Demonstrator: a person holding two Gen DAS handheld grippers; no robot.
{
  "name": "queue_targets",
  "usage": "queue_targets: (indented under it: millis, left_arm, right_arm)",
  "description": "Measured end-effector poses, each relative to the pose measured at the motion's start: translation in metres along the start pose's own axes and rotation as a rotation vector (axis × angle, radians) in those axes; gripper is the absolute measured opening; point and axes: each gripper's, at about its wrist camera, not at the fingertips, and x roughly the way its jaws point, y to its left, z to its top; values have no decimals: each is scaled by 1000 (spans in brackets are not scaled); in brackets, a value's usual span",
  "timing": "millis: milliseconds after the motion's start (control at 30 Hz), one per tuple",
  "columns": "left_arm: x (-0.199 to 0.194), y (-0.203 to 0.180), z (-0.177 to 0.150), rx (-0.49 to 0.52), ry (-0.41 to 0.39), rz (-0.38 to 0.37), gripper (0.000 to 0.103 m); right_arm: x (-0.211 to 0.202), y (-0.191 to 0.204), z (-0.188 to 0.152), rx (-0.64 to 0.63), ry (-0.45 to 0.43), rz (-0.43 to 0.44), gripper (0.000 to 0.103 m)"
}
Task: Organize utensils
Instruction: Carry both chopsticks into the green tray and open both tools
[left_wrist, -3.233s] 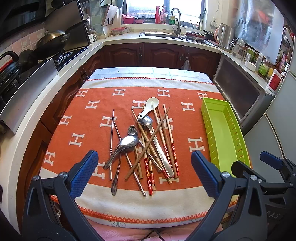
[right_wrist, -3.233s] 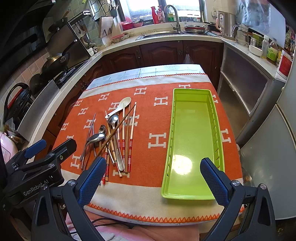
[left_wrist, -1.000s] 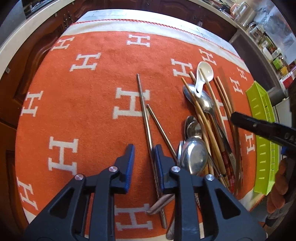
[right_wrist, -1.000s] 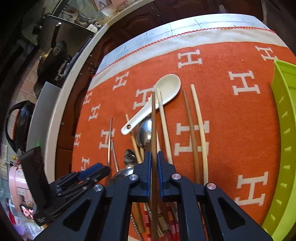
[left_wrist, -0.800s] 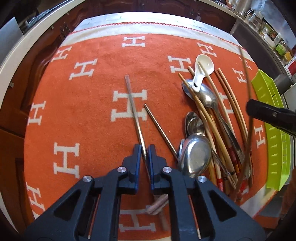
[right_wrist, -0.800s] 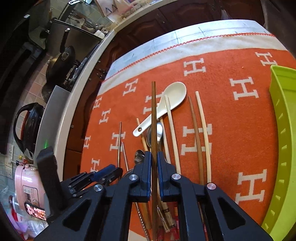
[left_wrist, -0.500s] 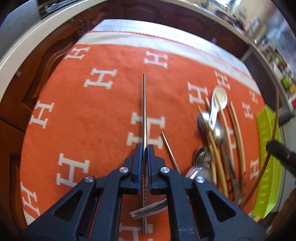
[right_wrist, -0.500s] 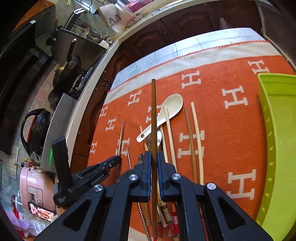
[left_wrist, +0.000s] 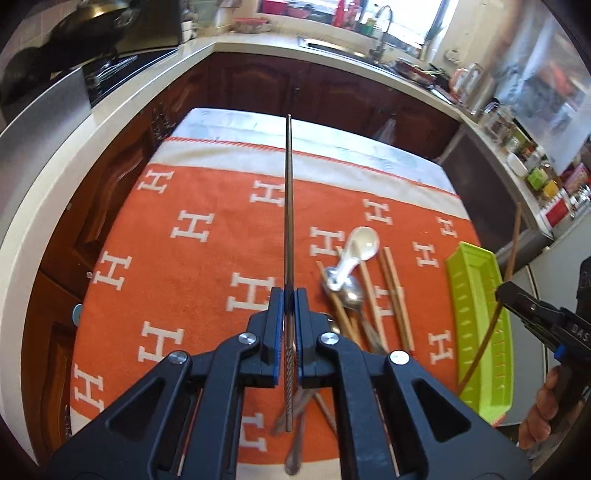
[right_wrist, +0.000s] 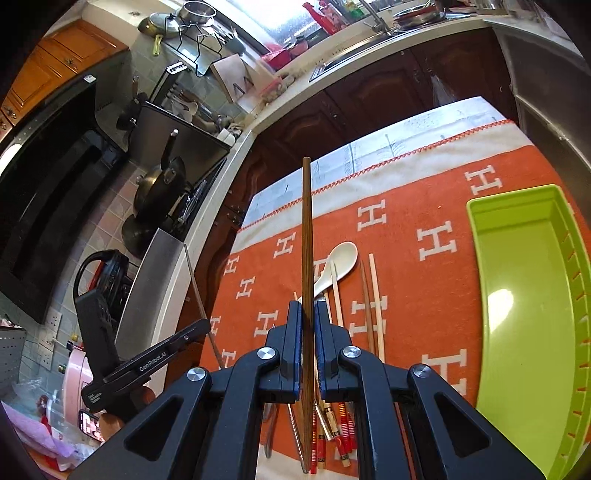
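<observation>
A metal chopstick (left_wrist: 289, 206) and a wooden chopstick (right_wrist: 306, 236) are pinched lengthwise — green tray (right_wrist: 524, 295) to the right, nearer the right gripper (right_wrist: 306, 343) than the left gripper (left_wrist: 290, 332).

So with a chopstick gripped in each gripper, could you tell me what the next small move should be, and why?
Probably swing the right gripper and its wooden chopstick over the green tray, which sits empty on its right; the left gripper holding the metal chopstick can follow.

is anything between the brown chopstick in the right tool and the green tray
Nothing visible. The right tool grips the brown chopstick above the orange cloth; the green tray lies open and empty to its right, with only bare cloth between.
</observation>
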Motion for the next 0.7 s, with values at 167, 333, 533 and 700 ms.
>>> queue_targets:
  millis: [167, 333, 533, 700]
  left_arm:
    - [-14, -38, -6, 53, 20, -73, 3]
    - [-23, -99, -14, 119, 47, -183, 3]
    - [-14, -179, -25, 175, 87, -285, 3]
    - [10, -238, -36, 199, 139, -335, 3]
  right_arm:
    - [-31, -7, -2, 14, -26, 0, 6]
    - [-68, -19, -6, 26, -58, -27, 6]
    - [-120, -41, -5, 47, -102, -87, 6]
    - [-157, -68, -4, 44, -118, -192, 6]
